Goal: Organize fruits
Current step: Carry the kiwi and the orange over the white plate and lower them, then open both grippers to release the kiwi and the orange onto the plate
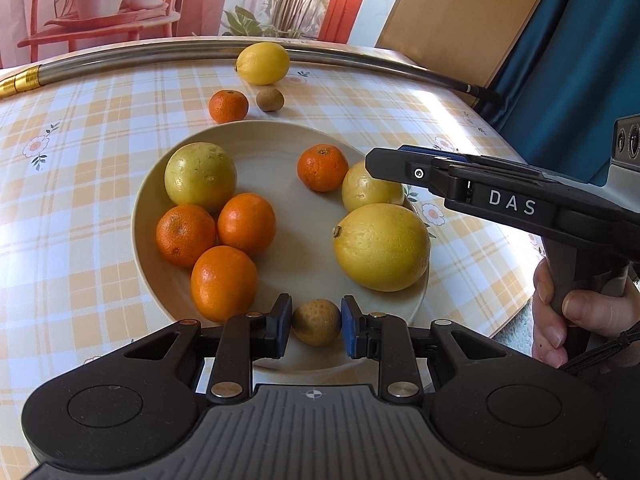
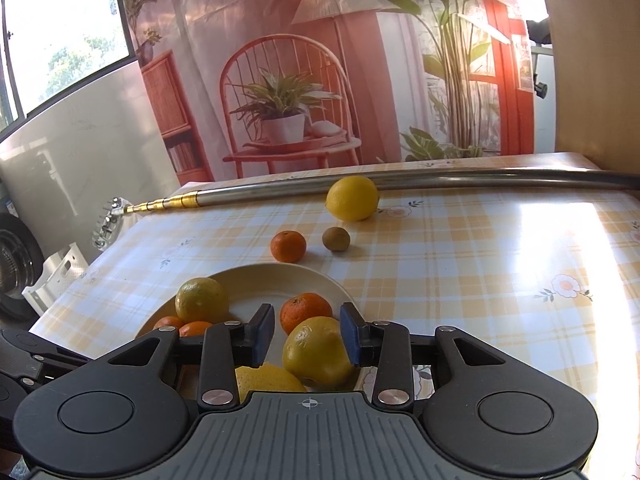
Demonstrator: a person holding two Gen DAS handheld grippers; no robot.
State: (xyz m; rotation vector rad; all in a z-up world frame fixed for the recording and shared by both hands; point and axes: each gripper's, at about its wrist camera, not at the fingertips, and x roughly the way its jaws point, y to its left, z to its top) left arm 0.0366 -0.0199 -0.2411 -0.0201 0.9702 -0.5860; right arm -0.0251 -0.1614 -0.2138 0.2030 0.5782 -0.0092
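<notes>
Our left gripper [image 1: 316,326] has its pads around a small brown fruit [image 1: 316,327] at the plate's [image 1: 280,160] six o'clock rim; whether they press it, we cannot tell. Our right gripper [image 2: 308,338] hangs wide over a yellow citrus [image 2: 318,350]. The plate holds oranges and lemons. Beyond, at twelve o'clock, a mandarin [image 1: 228,106], a kiwi-like fruit [image 1: 270,99] and a lemon [image 1: 263,63] sit on the tablecloth [image 1: 100,128].

Domestic setting, staged: checked oilcloth [image 2: 460,248] covers the surface; printed backdrop [image 2: 320,60] of chair and plants behind; window [image 2: 60,32] at left.
</notes>
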